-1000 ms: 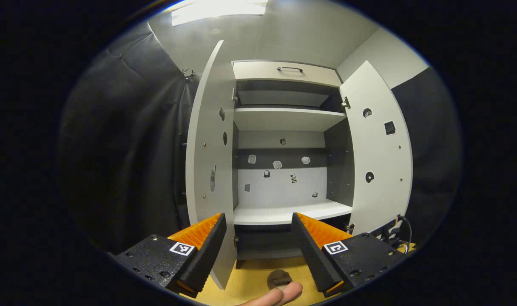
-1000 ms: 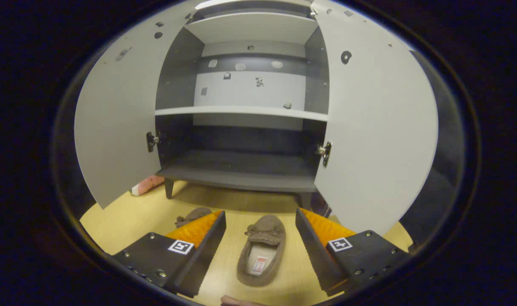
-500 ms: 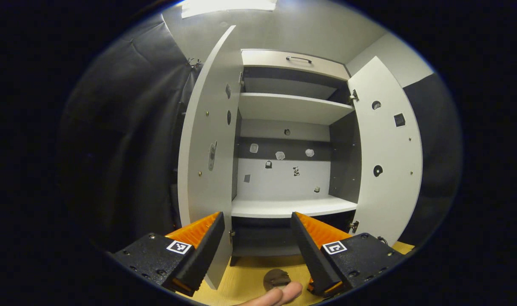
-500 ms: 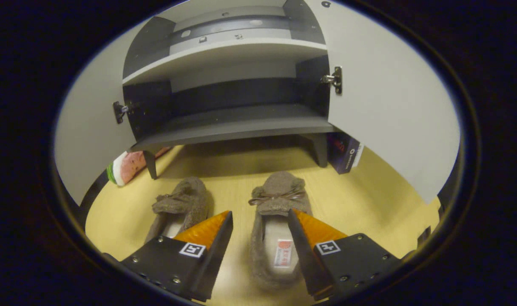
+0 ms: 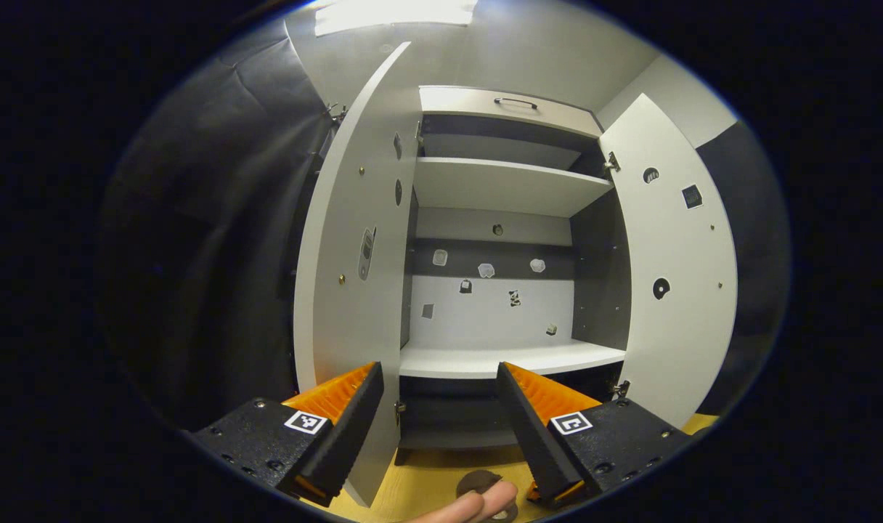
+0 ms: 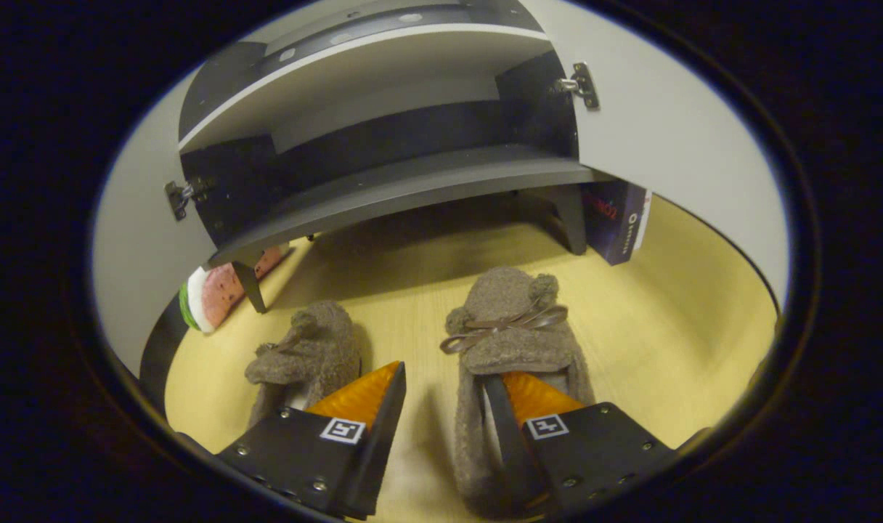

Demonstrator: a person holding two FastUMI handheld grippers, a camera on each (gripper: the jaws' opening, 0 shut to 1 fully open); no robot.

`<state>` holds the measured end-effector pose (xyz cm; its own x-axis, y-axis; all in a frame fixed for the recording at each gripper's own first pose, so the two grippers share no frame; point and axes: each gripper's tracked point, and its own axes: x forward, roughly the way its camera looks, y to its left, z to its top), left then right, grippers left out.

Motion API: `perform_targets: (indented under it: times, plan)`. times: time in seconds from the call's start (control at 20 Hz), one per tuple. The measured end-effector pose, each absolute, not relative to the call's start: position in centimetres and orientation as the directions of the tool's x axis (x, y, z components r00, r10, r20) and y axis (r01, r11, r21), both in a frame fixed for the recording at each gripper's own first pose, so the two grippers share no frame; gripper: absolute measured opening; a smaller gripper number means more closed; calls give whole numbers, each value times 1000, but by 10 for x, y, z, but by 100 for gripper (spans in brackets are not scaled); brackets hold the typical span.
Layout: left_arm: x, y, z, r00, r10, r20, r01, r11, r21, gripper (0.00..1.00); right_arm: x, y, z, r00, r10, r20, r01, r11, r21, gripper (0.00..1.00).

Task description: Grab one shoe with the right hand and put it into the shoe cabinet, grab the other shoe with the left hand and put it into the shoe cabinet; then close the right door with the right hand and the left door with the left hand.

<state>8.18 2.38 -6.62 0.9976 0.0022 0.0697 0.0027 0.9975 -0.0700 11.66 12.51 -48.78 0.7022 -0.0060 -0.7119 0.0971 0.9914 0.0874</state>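
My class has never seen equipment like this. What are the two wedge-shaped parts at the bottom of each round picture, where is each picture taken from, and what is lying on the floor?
No robot arm here: a person carries a two-finger gripper in each hand, and a camera on each looks forward along its fingers.

In the left gripper view, the left gripper is open and holds nothing, facing the shoe cabinet with both doors open; a fingertip of the person shows at the bottom.

In the right gripper view, the right gripper is low over the yellow floor. Two fuzzy brown slippers lie there. One finger is inside the right slipper, the other outside its wall, not yet closed. The left slipper lies beside it.
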Motion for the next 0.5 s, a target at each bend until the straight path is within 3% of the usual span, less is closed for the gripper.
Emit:
perform_targets:
  times: [0.15, 0.2, 0.25, 0.5]
  plan:
    - [84, 18, -72, 998, -22, 58, 26, 997, -69, 96, 126, 121, -488, 717, 20, -697, 112, 983, 144, 11]
    - [86, 18, -74, 998, -26, 53, 29, 997, -64, 96, 123, 120, -482, 725, 25, -688, 125, 978, 168, 12]
    - [87, 17, -76, 999, -27, 47, 30, 998, -59, 96, 122, 118, -475, 742, 23, -670, 119, 979, 165, 1]
    - [90, 13, -89, 999, -50, 12, 51, 997, -62, 96, 113, 112, -431, 780, 58, -623, 58, 985, 165, 1]
